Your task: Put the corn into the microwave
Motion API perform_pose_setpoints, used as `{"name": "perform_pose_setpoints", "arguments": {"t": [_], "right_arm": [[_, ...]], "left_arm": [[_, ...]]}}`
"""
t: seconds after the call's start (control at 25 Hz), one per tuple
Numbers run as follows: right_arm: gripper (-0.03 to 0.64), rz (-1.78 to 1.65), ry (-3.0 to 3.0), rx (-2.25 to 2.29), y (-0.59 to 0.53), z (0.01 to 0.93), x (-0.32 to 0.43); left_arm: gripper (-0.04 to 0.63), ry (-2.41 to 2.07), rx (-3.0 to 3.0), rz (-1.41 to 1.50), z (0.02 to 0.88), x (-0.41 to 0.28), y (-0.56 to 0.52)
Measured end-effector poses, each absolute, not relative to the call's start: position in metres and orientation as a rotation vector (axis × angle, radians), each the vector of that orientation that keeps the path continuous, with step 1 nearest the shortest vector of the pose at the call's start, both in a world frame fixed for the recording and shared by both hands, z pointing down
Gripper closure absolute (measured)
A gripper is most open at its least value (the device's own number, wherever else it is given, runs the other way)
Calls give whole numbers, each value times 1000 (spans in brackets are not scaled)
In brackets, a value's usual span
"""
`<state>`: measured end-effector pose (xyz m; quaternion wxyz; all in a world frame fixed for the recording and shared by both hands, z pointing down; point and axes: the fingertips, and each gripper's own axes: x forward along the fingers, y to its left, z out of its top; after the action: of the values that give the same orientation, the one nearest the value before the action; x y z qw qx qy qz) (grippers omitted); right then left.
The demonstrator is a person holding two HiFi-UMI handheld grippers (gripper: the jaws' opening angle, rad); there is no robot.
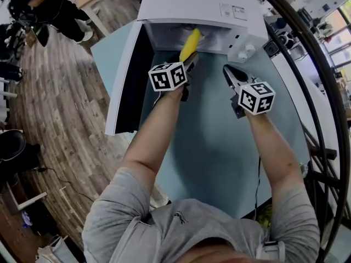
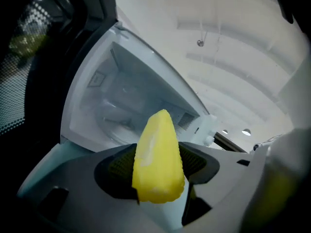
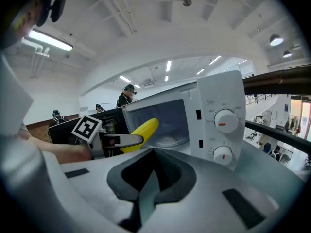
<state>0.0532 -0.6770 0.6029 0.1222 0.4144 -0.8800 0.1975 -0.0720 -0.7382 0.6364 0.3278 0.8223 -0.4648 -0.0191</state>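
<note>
I see a white microwave at the far edge of a pale teal table. Its door is swung fully open toward the left side of the head view. The cavity is a bare white box, and the only thing I can make out in it is a pale round plate on its floor.

My left gripper holds the corn, a yellow cob. In the left gripper view, the two dark ridged pads press on the cob's thick lower end, one on each side. The narrower tip points up and ahead into the opening. The corn sits right at the mouth of the cavity, in the air above the table. I cannot tell whether its tip has crossed the threshold. It touches neither the plate nor the walls.

My right gripper hovers to the right of the left one, over bare table in front of the control panel. Its fingers are drawn together to a thin slit, with nothing between them. The panel's two round dials sit one above the other, each with a red mark.

Wooden floor shows to the left of the table.
</note>
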Motion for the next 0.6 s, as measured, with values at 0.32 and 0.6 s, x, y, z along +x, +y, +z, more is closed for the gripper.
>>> {"name": "perform_pose_setpoints", "arguments": {"t": [0.32,0.6], "right_arm": [[600,530,-2592,1191,-706,611,45],[600,565,-2601,1174,-706,630,44]], "left_arm": [[327,-1309,2103,53,660,-81,-789],[327,-1384,2119,116,652,-84,-825]]}}
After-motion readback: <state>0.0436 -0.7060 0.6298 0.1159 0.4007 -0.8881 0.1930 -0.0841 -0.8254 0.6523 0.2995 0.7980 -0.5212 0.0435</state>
